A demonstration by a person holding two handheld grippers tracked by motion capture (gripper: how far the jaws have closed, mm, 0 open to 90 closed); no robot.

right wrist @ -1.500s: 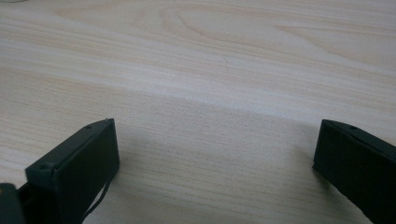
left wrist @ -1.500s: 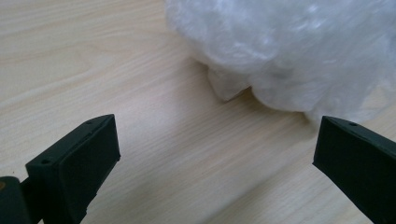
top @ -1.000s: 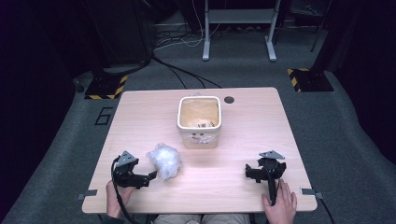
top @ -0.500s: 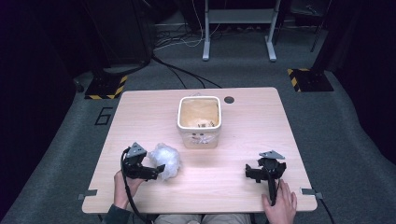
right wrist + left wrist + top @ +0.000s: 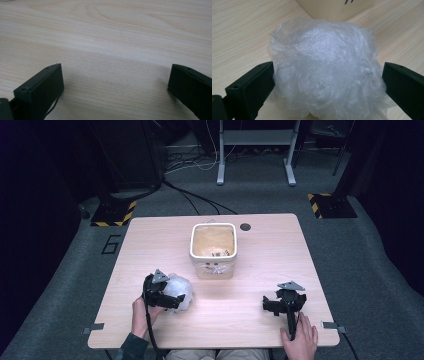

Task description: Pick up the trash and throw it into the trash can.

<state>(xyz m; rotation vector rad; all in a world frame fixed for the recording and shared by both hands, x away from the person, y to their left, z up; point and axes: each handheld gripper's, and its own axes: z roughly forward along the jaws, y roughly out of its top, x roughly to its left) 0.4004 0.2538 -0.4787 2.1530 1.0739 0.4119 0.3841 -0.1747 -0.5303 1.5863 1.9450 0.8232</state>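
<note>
The left tongs [image 5: 327, 87] stand spread around a crumpled plastic bag [image 5: 324, 65] on the table [image 5: 250, 285], not yet clenched. The right tongs [image 5: 115, 87] rest released, holding nothing. The bag lies just beside the tub [image 5: 213, 251]; lifting it probably remains.

A light wood-grain rectangular tabletop [image 5: 260, 265] bears a round dark grommet hole [image 5: 245, 227] near its far edge. Grey carpeted floor [image 5: 370, 250] surrounds it. Beyond stand a grey metal frame [image 5: 255, 140] with two legs, black cables [image 5: 195, 195], and two yellow-and-black striped floor plates [image 5: 112, 215], [image 5: 332, 206].
</note>
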